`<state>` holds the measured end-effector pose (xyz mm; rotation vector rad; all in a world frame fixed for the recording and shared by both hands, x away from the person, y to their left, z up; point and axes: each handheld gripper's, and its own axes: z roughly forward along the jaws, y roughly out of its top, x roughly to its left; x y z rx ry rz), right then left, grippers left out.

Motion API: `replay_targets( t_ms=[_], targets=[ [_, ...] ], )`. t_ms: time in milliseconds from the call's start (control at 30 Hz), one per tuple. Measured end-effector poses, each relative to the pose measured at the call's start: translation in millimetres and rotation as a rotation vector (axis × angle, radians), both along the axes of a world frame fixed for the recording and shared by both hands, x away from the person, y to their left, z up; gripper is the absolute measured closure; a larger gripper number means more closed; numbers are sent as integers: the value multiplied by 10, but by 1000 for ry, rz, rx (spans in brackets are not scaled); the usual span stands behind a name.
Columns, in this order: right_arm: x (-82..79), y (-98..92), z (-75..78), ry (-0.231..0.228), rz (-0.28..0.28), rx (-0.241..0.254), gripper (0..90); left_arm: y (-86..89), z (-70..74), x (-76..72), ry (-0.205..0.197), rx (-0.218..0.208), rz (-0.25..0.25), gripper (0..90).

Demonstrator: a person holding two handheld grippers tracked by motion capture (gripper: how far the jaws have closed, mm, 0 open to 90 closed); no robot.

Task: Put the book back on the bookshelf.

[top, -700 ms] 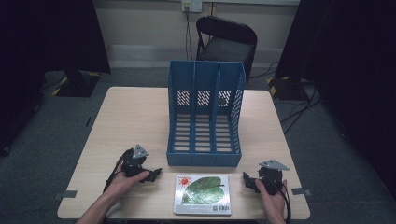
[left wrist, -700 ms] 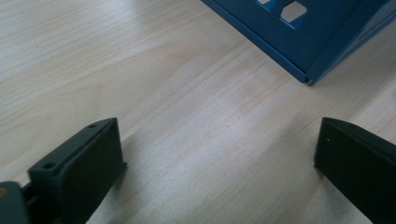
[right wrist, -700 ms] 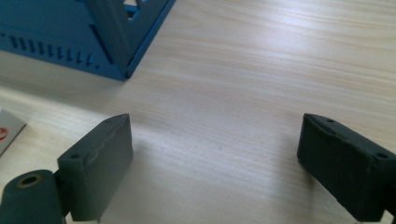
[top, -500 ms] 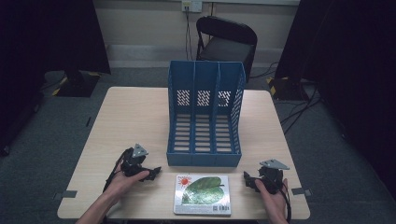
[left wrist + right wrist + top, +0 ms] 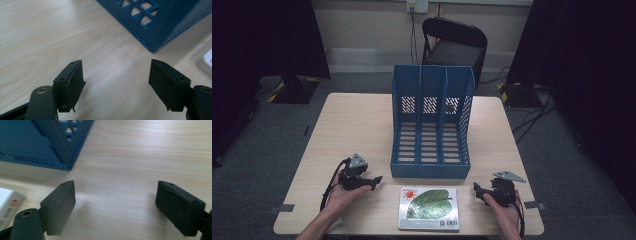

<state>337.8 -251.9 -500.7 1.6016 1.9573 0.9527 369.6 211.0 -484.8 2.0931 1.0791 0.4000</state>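
Observation:
A book with a green leaf on its white cover (image 5: 429,207) lies flat at the table's near edge. Behind it stands a blue three-slot file rack (image 5: 432,122). My left gripper (image 5: 373,181) rests on the table to the book's left, jaws open and pointing toward it, with bare wood between them (image 5: 116,75). The rack's corner (image 5: 160,30) and a sliver of the book (image 5: 207,60) lie ahead. To the book's right, my right gripper (image 5: 477,189) stands open and empty (image 5: 115,197); the rack (image 5: 37,142) and the book's edge (image 5: 8,203) are at its left.
The light wooden table (image 5: 357,130) has bare room left and right of the rack. A black folding chair (image 5: 453,45) stands behind the table's far edge. Cables run across the grey floor at the right.

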Motion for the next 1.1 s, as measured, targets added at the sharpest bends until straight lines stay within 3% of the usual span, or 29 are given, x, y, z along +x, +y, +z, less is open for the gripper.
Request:
replay_targets(
  t_ms=[167,300,367,567,667,767,833,933,1000,1100],
  targets=[
    [-78,124,85,-40,78,-8,219,-97,60,-97,38,-39,-36,277],
    [-181,228,206,-74,152,-30,260,-216,106,-171,62,-67,-96,300],
    [-210,238,232,-77,163,-18,258,-238,115,-188,64,-69,-111,308],
    [-398,348,275,-32,252,35,278,-376,95,-259,100,-104,-181,393],
    [-456,401,254,-28,267,17,295,-433,77,-268,108,-116,-203,430],
    [-523,514,230,-16,333,19,343,-503,59,-286,135,-141,-251,482],
    [-532,546,218,-10,351,19,352,-527,53,-292,139,-134,-263,496],
    [-531,631,176,23,426,26,438,-597,32,-313,157,-133,-281,523],
    [-516,658,156,29,445,12,443,-642,17,-325,164,-128,-283,525],
    [-493,666,133,48,455,37,462,-662,-18,-308,178,-122,-278,524]
  ],
)
